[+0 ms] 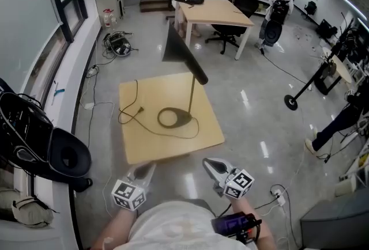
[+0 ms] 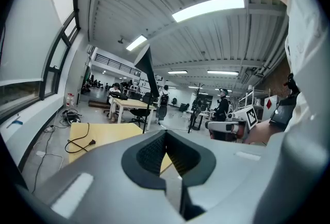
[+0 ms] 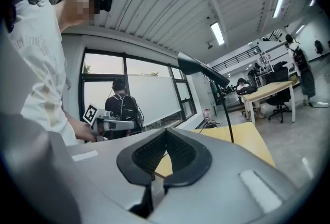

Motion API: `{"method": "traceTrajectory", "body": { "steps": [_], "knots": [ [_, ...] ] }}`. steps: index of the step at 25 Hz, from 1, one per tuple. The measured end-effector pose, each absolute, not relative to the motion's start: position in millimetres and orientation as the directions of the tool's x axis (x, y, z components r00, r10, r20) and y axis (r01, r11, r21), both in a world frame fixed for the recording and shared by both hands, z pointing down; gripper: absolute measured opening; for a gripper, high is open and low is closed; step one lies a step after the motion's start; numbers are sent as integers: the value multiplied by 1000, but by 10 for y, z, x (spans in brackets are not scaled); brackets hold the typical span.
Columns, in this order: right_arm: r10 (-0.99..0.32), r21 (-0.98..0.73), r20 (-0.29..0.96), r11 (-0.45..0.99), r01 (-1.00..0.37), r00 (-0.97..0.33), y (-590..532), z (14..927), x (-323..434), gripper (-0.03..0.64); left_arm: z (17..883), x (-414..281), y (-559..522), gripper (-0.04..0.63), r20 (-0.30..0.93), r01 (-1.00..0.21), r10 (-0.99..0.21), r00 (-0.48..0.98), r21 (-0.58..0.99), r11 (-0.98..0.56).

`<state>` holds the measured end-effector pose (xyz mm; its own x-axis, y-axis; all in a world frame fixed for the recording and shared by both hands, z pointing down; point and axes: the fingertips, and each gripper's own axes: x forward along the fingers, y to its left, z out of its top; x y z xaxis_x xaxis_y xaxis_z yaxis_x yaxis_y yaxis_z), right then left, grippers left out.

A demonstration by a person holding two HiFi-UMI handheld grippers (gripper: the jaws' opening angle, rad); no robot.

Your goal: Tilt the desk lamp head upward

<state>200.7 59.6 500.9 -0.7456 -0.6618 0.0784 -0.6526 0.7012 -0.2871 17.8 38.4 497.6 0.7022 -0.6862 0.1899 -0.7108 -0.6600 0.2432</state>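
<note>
1. Both claws are shut and empty. My left claw (image 1: 147, 169) and my right claw (image 1: 212, 165) sit just short of the near edge of the counter (image 1: 144, 148), each with its jaws pressed together on nothing.
2. The desk lamp (image 1: 190, 93) stands mid-counter, well apart from both claws. It has a flat ring base (image 1: 173, 118), a thin upright stem (image 1: 191, 99) and a long dark lamp head (image 1: 183, 53) on top.
3. From the right gripper view, the lamp head slopes, with its wide end higher than the joint at the top of the stem. I judge this fits two stages. Either the head is already raised and my claws are clear of it, or it could go steeper and my claws are short of it. I cannot settle which.
4. The stem looks slender and the base light. A push at the head's far end would probably lever the whole lamp over, so I judge any contact is safest close to the joint, with the base steadied.
5. A shut claw can nudge the head from beneath but cannot pinch it.
6. The cord (image 1: 134, 113) trails loose over the left of the counter and ends in a plug (image 1: 140, 109). Whichever stage this is, I keep my claws off it so nothing drags the base.
</note>
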Motion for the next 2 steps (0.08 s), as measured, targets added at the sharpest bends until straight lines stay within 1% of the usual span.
{"method": "traceTrajectory", "body": {
  "steps": [2],
  "knots": [
    [-668,-294,74,695,-657,-740,669,5017,2009,11,5013,172,462,2,193,-707,-681,706,247,-663]
  ]
}}
